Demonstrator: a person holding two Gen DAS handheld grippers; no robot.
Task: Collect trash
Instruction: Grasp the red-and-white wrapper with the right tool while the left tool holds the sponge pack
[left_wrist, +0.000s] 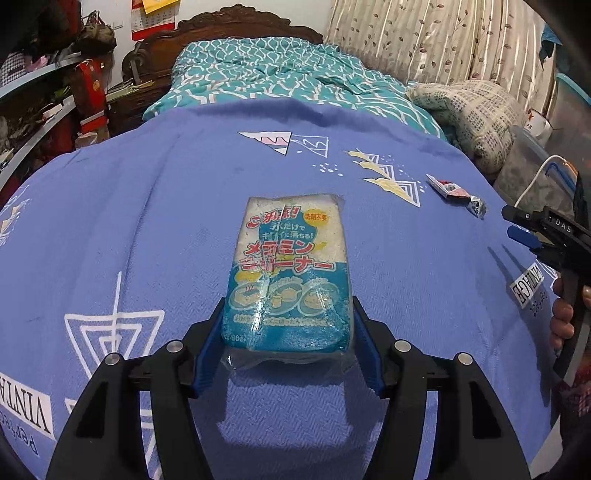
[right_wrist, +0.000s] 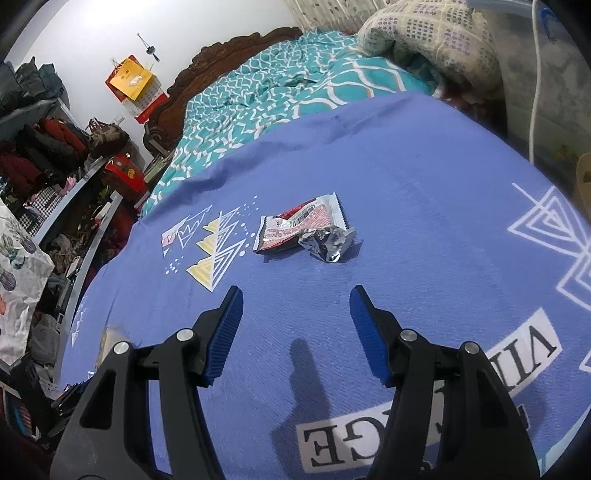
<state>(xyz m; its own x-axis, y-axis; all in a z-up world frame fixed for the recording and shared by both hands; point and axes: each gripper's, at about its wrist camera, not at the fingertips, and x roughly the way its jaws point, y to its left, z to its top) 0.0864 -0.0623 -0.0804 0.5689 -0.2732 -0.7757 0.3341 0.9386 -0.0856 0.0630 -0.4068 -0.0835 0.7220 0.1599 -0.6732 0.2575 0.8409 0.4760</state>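
**Black grippers with blue pads**

The left gripper (left_wrist: 286, 332) is black plastic with two big arms. Each finger has a bright blue pad (left_wrist: 207, 354) with tiny ridges on it. Round silver screws (left_wrist: 174, 346) sit on the joints. The right gripper (right_wrist: 295, 317) looks the same. Seen from the side, it has small white letters on its black body.

Open blue blanket (right_wrist: 424, 206) lay between the right gripper (right_wrist: 295, 299) and the crumpled wrapper (right_wrist: 306, 230) at frame centre; nothing blocked that path. In the left wrist view, the sponge pack (left_wrist: 288, 269) filled the gap of the left gripper (left_wrist: 286, 317). Cluttered shelves (right_wrist: 55, 206) bounded the left edge, a rolled quilt (right_wrist: 428, 40) the upper right.
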